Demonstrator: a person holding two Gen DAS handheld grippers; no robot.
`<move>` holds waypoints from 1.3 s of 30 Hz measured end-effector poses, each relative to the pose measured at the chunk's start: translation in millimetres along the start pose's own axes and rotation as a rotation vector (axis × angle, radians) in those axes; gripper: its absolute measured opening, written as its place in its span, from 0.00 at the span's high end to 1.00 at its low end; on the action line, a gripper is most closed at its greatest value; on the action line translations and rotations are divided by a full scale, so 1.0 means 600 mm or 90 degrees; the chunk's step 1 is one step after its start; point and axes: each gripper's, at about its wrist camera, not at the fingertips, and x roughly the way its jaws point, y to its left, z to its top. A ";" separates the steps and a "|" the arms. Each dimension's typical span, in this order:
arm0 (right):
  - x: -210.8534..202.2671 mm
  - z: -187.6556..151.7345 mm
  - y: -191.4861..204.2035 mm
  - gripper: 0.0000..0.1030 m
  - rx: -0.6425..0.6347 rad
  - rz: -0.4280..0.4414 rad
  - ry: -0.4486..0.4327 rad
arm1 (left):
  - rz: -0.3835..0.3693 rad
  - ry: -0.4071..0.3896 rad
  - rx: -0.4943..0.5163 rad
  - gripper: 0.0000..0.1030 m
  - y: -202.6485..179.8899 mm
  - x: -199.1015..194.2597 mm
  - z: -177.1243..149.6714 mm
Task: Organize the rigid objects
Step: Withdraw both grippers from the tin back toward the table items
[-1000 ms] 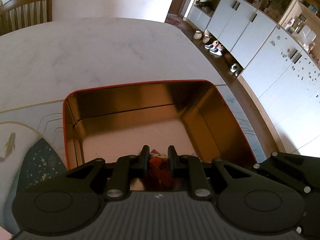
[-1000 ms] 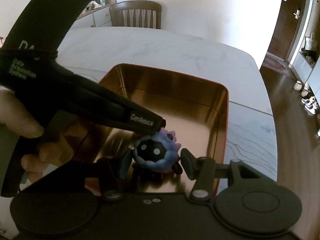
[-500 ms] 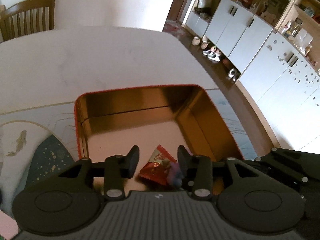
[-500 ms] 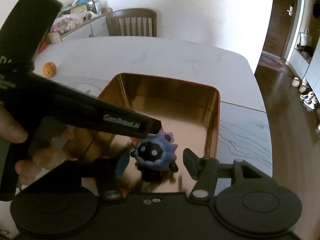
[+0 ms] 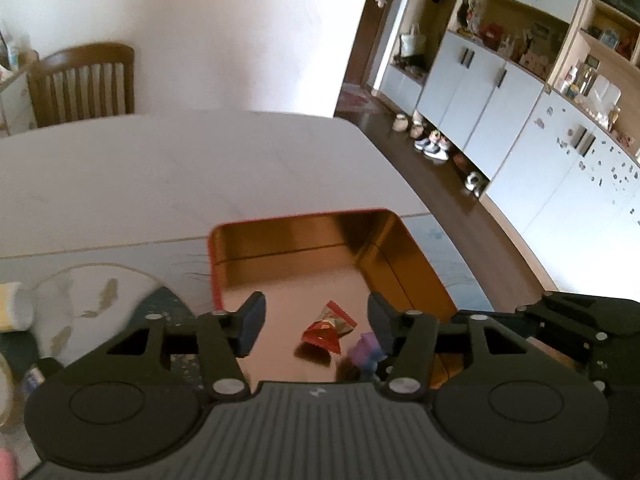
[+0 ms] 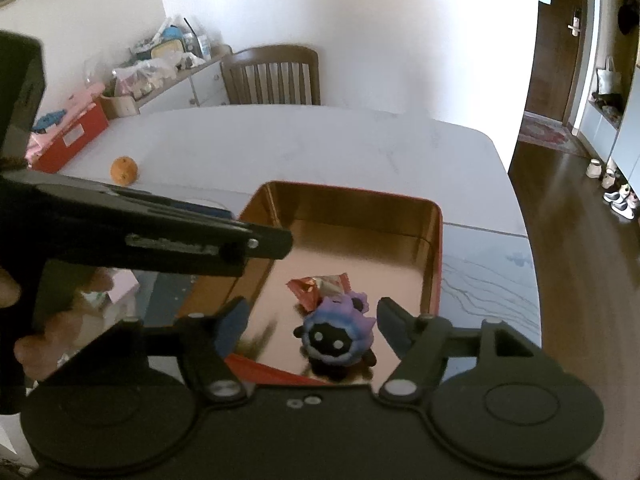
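Nearest, the left gripper (image 5: pixel 316 320) and the right gripper (image 6: pixel 308 326) both hang over the near part of the tin (image 6: pixel 434 240), each with fingers apart and opening and holding nothing. Under them, on the shiny floor of the tin, the purple toy (image 6: pixel 336 336) stands beside the red snack packet (image 6: pixel 320 288), free of the fingers. The tin sits near the right edge of the white table (image 6: pixel 280 140), and farther, toward the table's left edge, an orange (image 6: pixel 124 170) lies before a wooden chair (image 6: pixel 272 76).
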 end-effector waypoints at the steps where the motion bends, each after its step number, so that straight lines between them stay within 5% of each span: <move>1: -0.004 0.000 0.002 0.30 0.002 0.001 -0.002 | 0.003 -0.008 -0.001 0.39 0.001 -0.010 -0.001; 18: -0.085 -0.006 0.054 0.00 0.062 0.058 -0.069 | 0.034 -0.085 -0.030 0.24 0.069 -0.164 -0.053; 39: -0.051 -0.021 0.242 0.00 0.100 0.064 -0.059 | 0.124 -0.116 -0.051 0.17 0.309 -0.275 -0.123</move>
